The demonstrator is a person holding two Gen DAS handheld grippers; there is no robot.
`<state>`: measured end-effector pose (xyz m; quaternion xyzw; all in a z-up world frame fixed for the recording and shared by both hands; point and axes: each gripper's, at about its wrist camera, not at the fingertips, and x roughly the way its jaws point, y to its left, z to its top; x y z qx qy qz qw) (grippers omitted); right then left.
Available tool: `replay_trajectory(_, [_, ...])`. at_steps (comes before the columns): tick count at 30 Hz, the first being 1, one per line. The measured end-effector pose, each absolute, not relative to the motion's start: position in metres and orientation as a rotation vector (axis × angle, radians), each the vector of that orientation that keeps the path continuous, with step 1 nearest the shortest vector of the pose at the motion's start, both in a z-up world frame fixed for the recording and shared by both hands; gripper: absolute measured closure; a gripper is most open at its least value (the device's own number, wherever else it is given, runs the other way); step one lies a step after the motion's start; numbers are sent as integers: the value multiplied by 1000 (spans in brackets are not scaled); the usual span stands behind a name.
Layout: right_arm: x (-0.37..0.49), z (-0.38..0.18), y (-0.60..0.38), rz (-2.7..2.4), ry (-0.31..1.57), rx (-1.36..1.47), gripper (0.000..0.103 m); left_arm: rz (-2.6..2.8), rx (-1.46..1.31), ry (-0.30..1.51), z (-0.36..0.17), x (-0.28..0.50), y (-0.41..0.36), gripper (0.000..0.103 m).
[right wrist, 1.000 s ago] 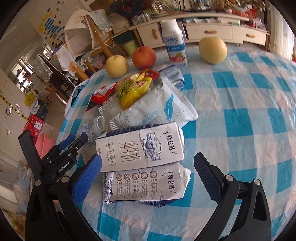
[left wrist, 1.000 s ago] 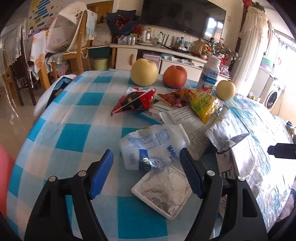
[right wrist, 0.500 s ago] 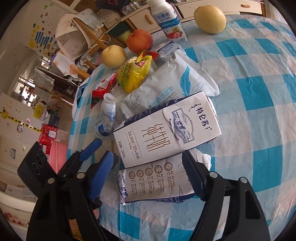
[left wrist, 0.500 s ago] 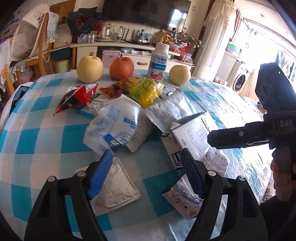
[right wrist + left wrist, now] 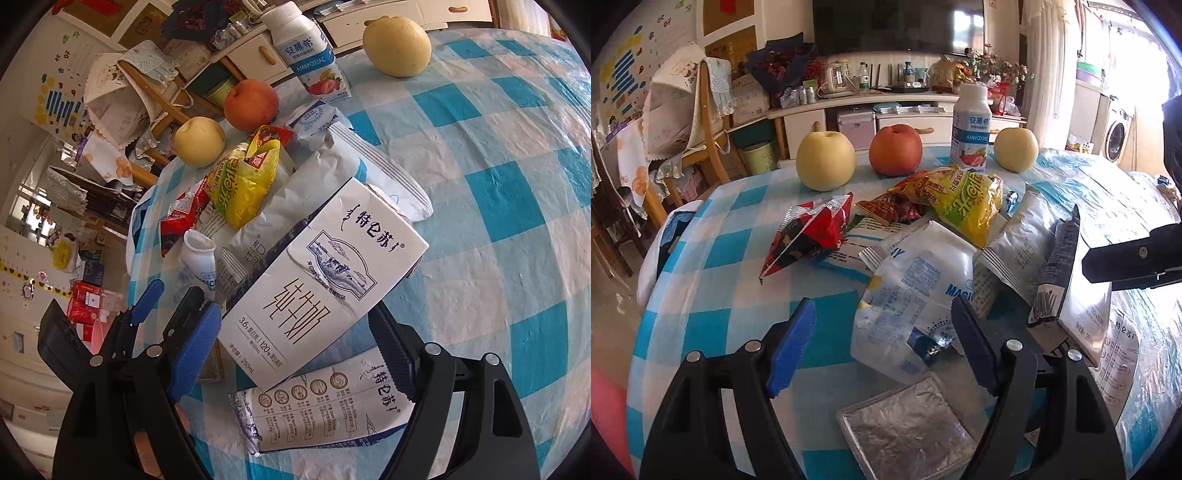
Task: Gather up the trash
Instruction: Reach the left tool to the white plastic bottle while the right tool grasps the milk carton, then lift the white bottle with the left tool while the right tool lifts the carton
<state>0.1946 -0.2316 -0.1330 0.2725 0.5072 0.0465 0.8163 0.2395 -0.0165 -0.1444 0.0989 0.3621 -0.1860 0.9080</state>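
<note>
My right gripper [image 5: 293, 332] stands open over a white milk carton [image 5: 321, 280], whose lower end lies slanted between the jaws. The jaws are opening and the pads do not press on it. A flattened carton [image 5: 325, 406] lies under it. My left gripper [image 5: 882, 343] is open above a crushed white bottle [image 5: 901, 295], with a foil-lidded tray [image 5: 908, 428] just in front. Behind the bottle are a red wrapper [image 5: 812, 229], a yellow snack bag [image 5: 964, 199] and a white pouch [image 5: 1023, 240]. One right gripper finger [image 5: 1126, 266] reaches in over the carton [image 5: 1082, 295].
At the table's far side are two yellow pears [image 5: 825, 160] [image 5: 1015, 149], a red apple [image 5: 895, 149] and an upright yogurt bottle [image 5: 971, 129]. The blue checked tablecloth [image 5: 720, 295] drops off at the left. A wooden chair [image 5: 709, 122] stands beyond it.
My left gripper swung right, then back over the crushed bottle. My right gripper's jaws narrowed from wide open around the carton, then widened slightly. The wrist rolled, so the carton now slants.
</note>
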Motion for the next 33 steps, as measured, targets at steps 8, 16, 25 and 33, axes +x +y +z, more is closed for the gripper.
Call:
replay_trajectory(8, [217,-129,-217,95,1060,438,21,-434,150,813,-153,247,-22,26])
replay_trajectory(16, [224,-134,-201,88,1087,324,20,-406,140,847,-157,248,-22,26])
replay_trajectory(25, [225,-133,-195,43,1084,244,31,-346,60,868,-158,253,-6,48])
replay_trajectory(33, [221,-128,-197,54,1072,246,37,-349,-31,895,-160,256,10,57])
